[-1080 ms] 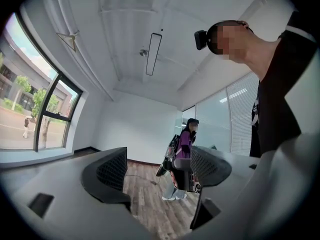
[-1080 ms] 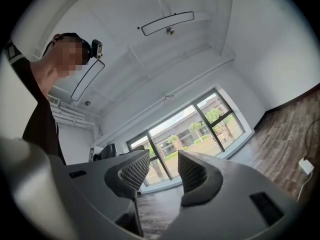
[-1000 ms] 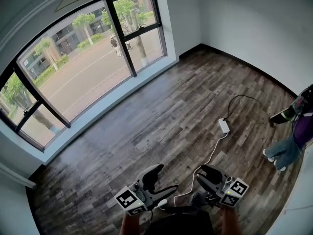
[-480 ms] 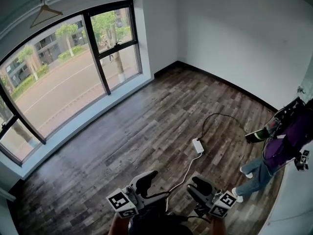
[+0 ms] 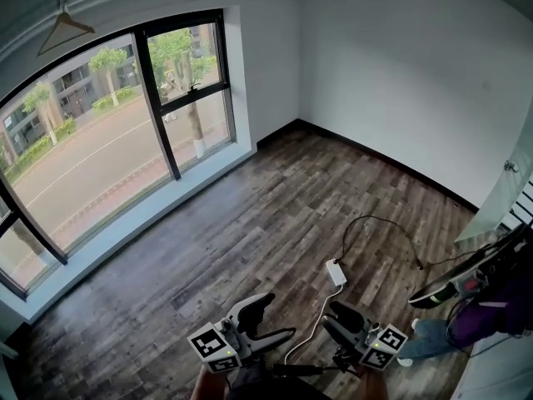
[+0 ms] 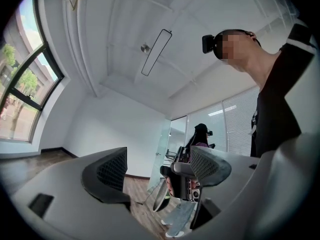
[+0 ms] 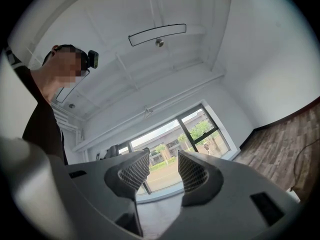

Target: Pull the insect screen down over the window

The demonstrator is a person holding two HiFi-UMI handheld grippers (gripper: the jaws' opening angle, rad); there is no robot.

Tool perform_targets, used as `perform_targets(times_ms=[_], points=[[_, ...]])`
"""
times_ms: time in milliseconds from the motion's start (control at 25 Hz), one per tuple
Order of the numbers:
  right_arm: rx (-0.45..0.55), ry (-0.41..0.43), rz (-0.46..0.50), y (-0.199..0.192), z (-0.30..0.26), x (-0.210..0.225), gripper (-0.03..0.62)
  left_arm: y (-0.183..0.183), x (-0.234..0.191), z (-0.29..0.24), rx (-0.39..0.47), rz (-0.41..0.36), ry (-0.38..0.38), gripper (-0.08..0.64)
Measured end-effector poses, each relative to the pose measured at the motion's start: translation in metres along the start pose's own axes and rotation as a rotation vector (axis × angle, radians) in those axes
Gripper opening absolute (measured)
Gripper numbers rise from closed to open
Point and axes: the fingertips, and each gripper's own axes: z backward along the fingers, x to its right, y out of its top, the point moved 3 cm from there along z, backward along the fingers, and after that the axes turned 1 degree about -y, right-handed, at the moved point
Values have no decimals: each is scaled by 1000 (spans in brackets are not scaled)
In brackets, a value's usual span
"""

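Observation:
The big black-framed window (image 5: 108,132) fills the far left wall; no screen shows over its panes, and its top is cut off. Both grippers hang low in the head view, far from the window. My left gripper (image 5: 265,322) is open with nothing between its jaws. In the left gripper view it (image 6: 157,169) points across the room at a distant person. My right gripper (image 5: 337,321) is open and empty too. In the right gripper view it (image 7: 162,173) faces the window (image 7: 200,134), seen small beyond the jaws.
A white power strip (image 5: 336,272) and its cables lie on the wood floor just ahead of the grippers. Another person (image 5: 491,307) stands at the right edge by a glass partition. A hanger (image 5: 62,25) hangs above the window.
The head view has swung: the window slid left and farther off, and the power strip came closer. The person at the right sank toward the lower right corner. Both grippers stayed open.

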Motion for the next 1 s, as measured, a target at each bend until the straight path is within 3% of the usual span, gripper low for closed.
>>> perform_targets(times_ms=[440,800,1000], points=[[-128,61,49,5,-218,48,189,71,-182,63,87,-17,86,397],[-166,79,31,-1,-299,78,196,90,-262,85,75,-15,151,397],[-176,150,1,3,-346,105,196,97,-305,87,93,-2,216,397]])
